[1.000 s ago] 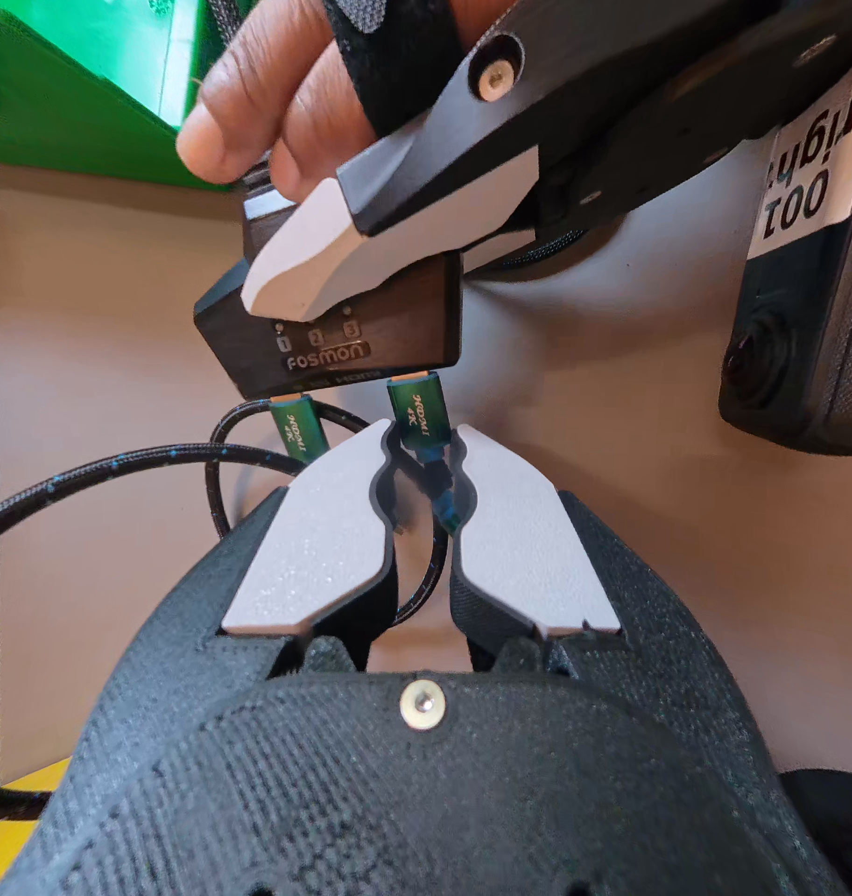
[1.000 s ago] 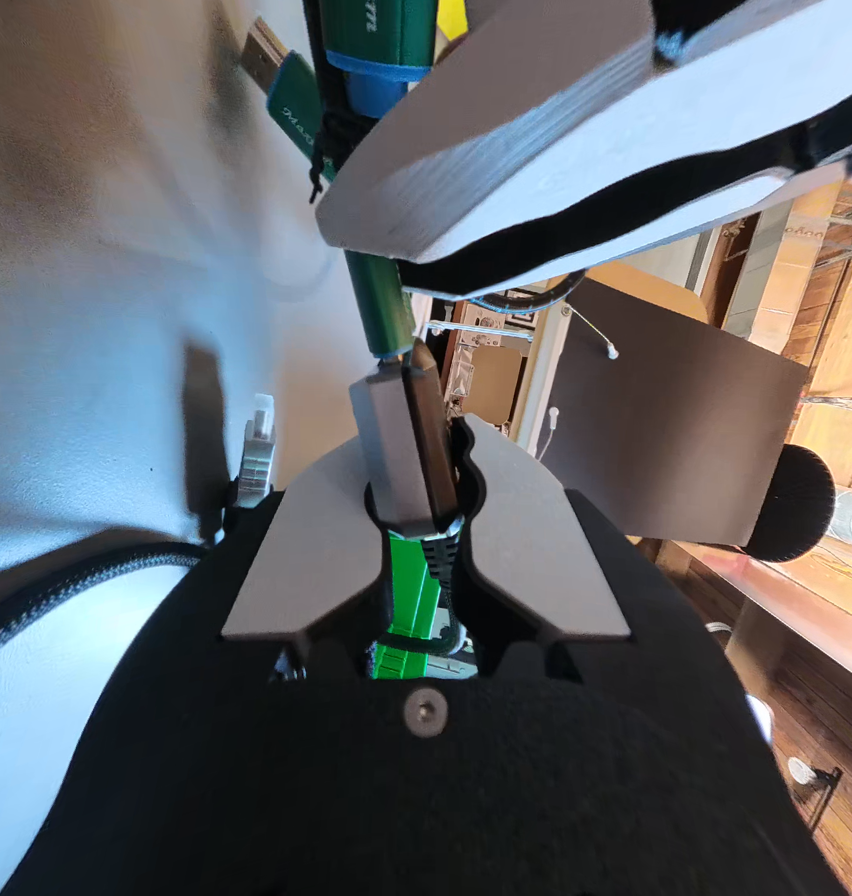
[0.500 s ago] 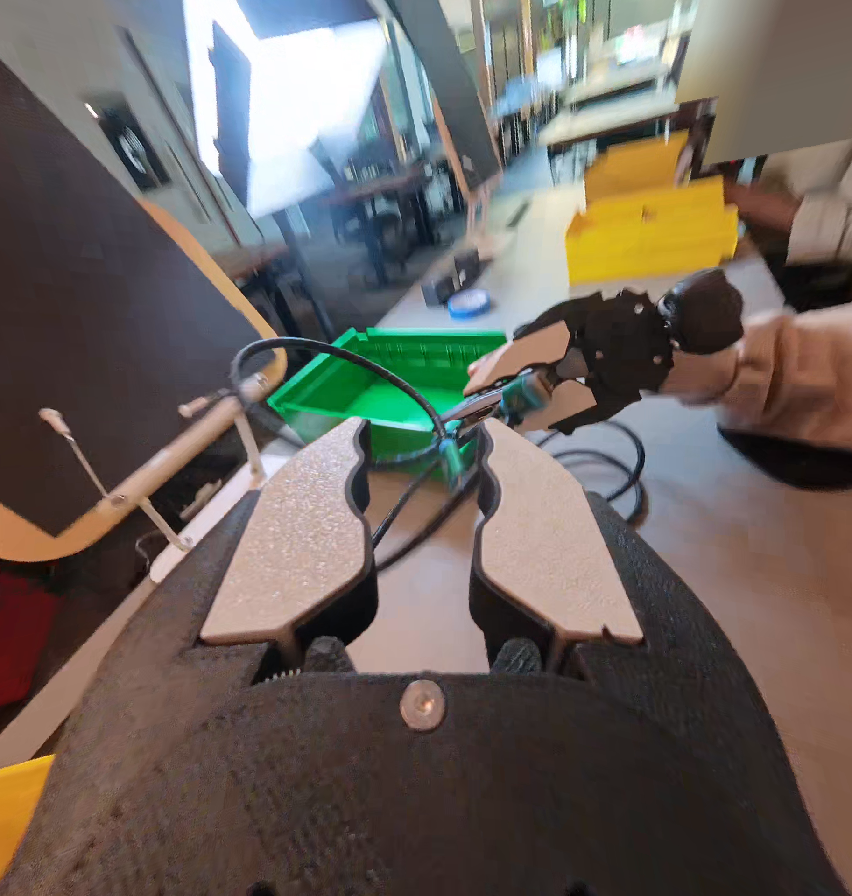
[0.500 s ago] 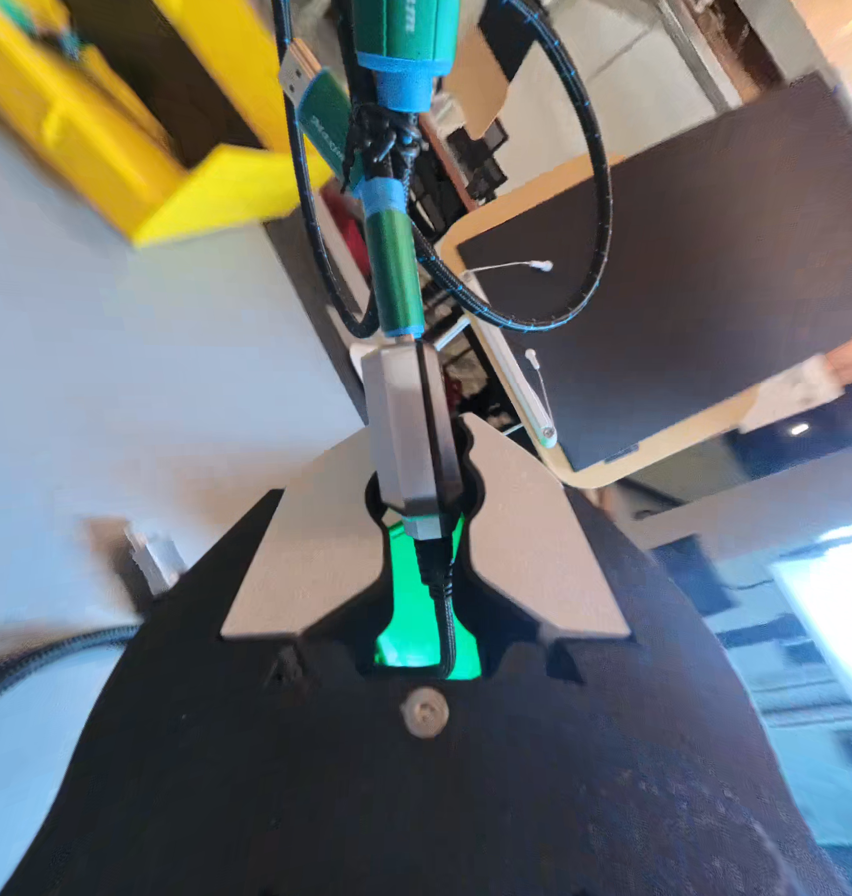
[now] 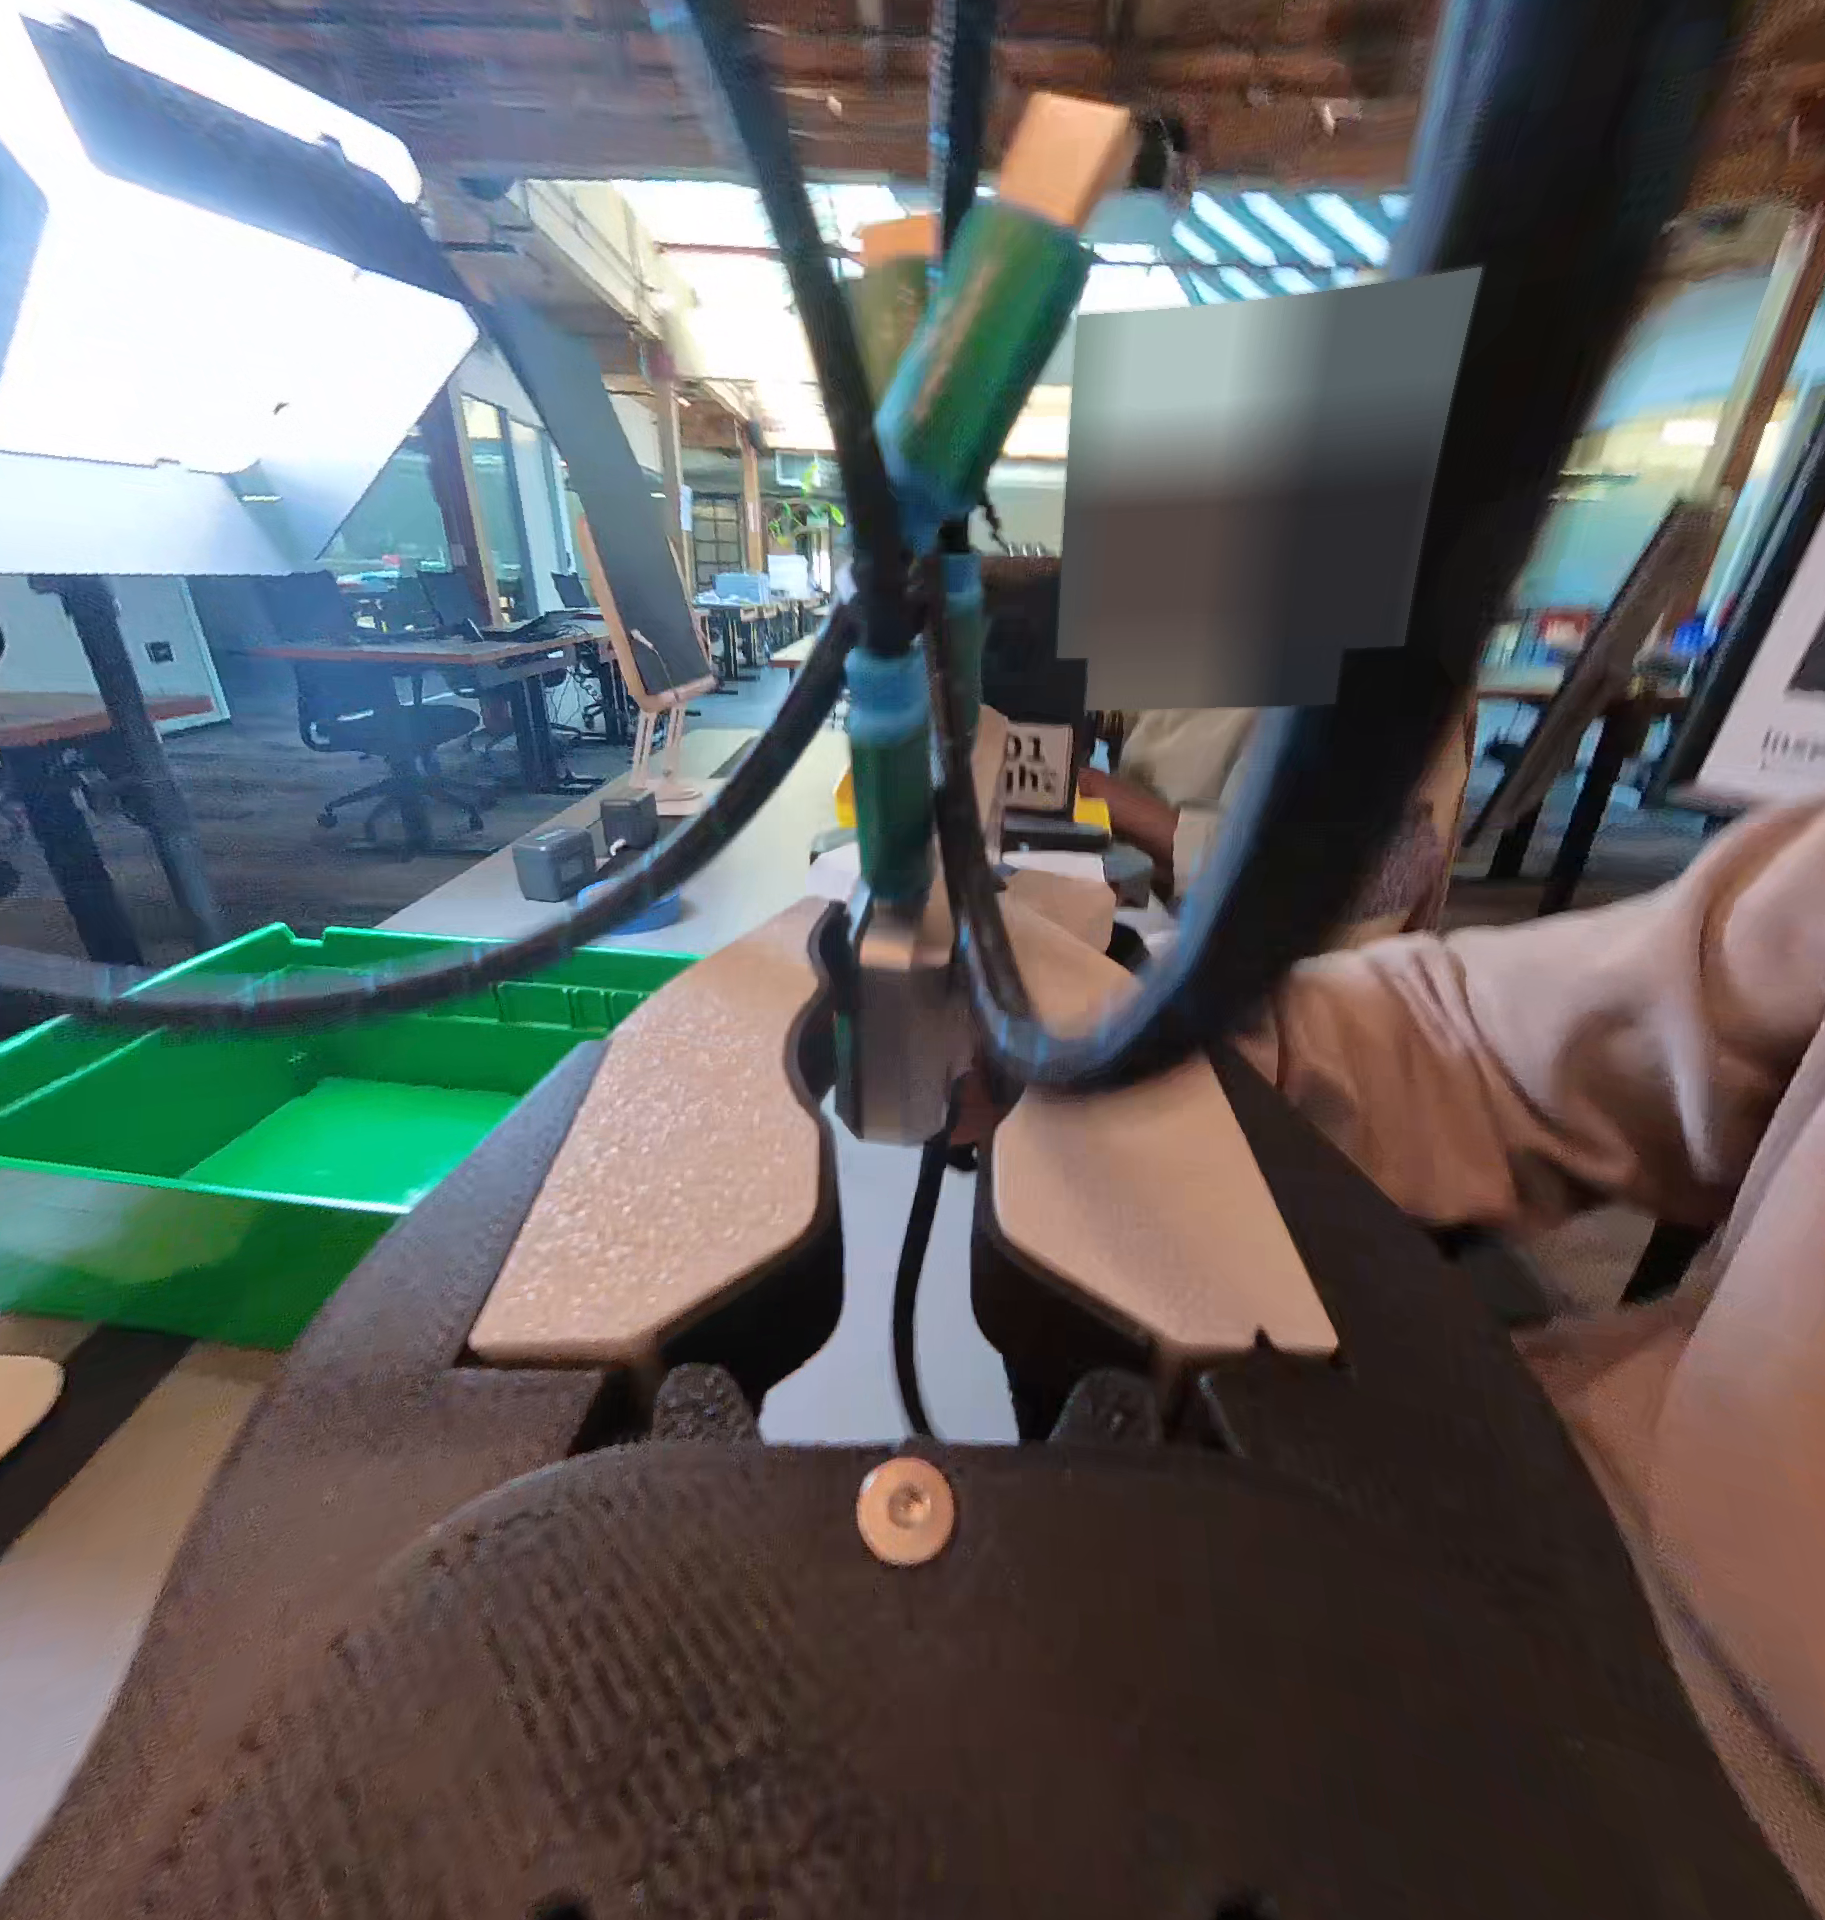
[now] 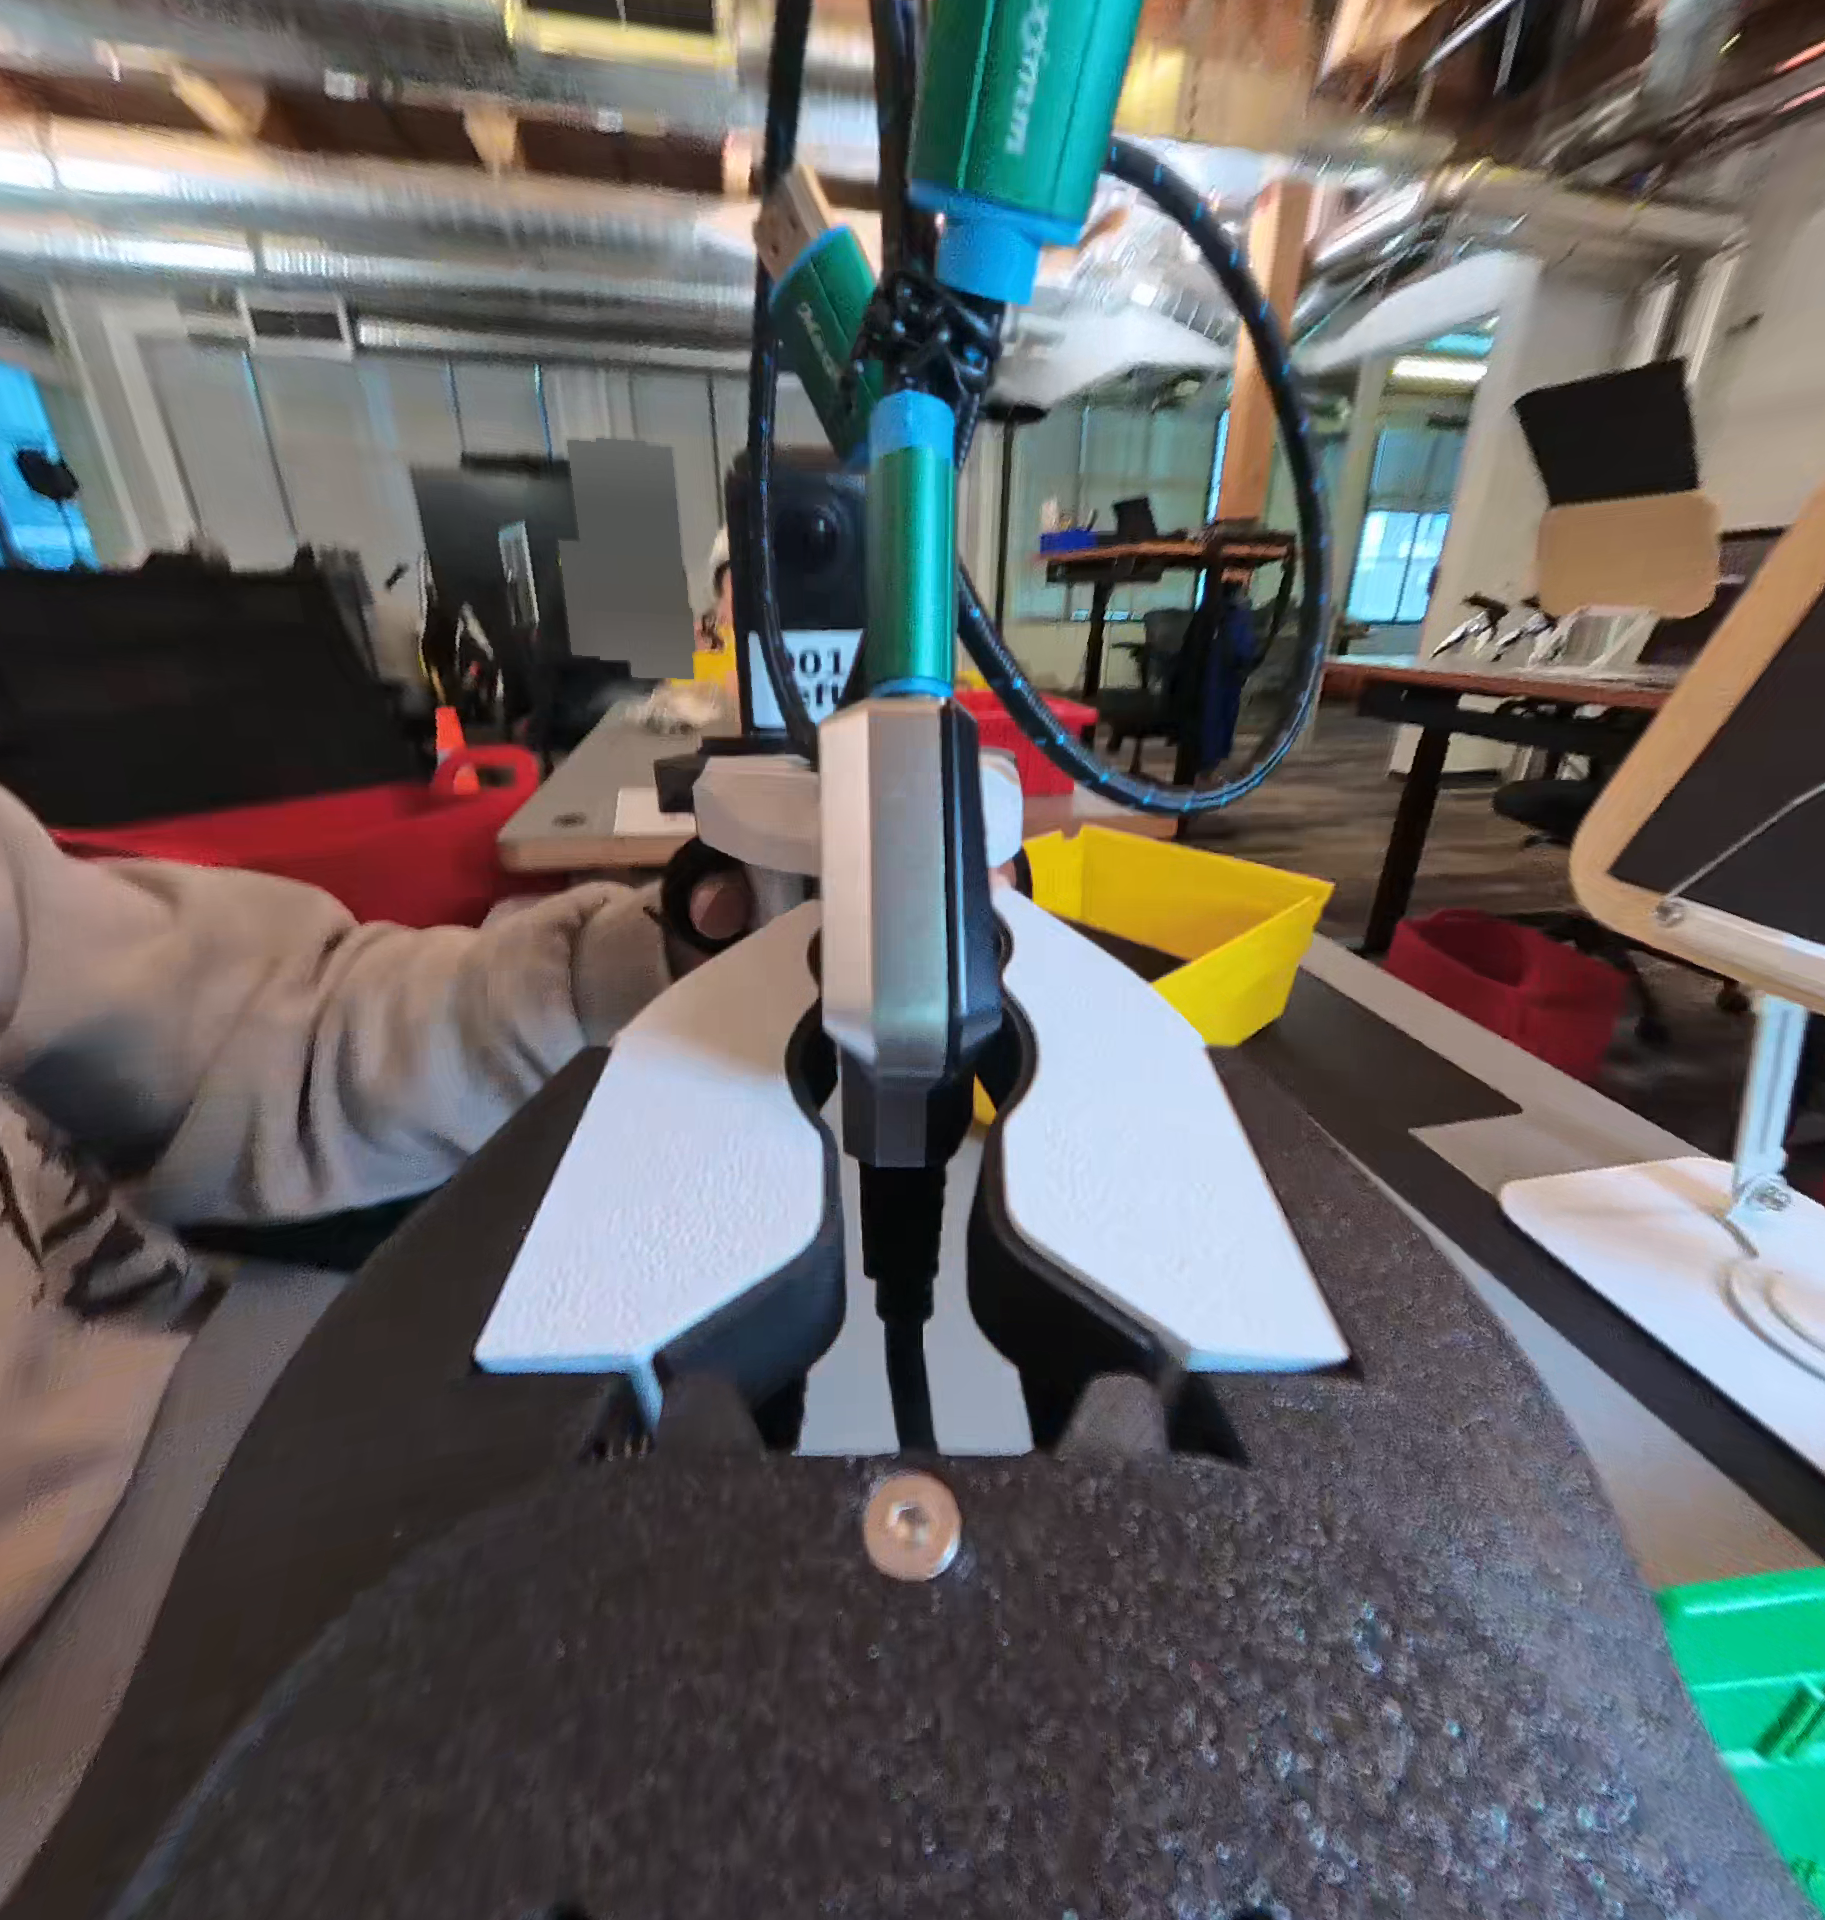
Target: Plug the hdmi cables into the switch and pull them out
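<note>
Switch (image 6: 903, 935) ×1 | green HDMI plugs (image 6: 910, 561) ×3 | hand-held grippers ×2

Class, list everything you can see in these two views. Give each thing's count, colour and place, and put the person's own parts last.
switch: one, silver and black, upright in the right gripper.
HDMI plugs: three, green; one in the switch's top, two loose above.
cables: count unclear, black braid flecked blue, looping above.
green bin: one, left of the left gripper.
yellow bin: one, behind the switch, to the right.
red tub: one, background left.
sleeves: two, beige, one per view.
right gripper: black, white fingers, shut on switch.
left gripper: black, pale fingers, switch at its tips; grip unclear.
</note>
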`<state>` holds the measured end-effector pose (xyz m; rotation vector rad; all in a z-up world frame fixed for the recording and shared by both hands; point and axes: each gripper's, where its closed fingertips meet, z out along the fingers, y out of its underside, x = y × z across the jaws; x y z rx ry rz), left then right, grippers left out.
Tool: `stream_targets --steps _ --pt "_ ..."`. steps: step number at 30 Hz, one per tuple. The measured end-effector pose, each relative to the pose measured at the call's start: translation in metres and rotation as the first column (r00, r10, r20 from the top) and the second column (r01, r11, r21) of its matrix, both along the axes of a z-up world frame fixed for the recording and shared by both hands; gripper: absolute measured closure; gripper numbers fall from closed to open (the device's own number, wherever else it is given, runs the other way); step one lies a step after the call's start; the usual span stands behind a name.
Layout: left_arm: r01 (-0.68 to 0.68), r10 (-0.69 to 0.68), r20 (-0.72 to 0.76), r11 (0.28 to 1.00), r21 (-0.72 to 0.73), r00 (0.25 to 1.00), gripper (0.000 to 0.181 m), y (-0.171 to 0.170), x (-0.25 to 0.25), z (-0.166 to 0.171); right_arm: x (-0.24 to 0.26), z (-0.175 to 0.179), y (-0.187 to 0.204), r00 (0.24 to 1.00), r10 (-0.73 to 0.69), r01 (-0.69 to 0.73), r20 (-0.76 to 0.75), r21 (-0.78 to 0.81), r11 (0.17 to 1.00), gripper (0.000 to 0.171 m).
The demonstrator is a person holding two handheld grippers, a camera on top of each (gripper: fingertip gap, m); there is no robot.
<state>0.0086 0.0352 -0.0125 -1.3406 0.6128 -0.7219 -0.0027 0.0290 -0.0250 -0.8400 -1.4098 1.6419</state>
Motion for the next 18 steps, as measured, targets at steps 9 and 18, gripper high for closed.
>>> stream_targets --steps 9,18 --pt "-0.025 0.024 -0.366 1.0 0.003 0.93 0.161 -0.019 -0.006 -0.028 0.005 -0.021 -0.004 0.981 -0.147 0.075 0.126 0.456 0.887 0.144" --pt "-0.175 0.234 -0.328 0.964 0.198 0.915 0.15 -0.028 -0.021 0.025 0.017 0.056 0.003 0.964 -0.265 0.146 0.002 0.831 0.537 0.15"
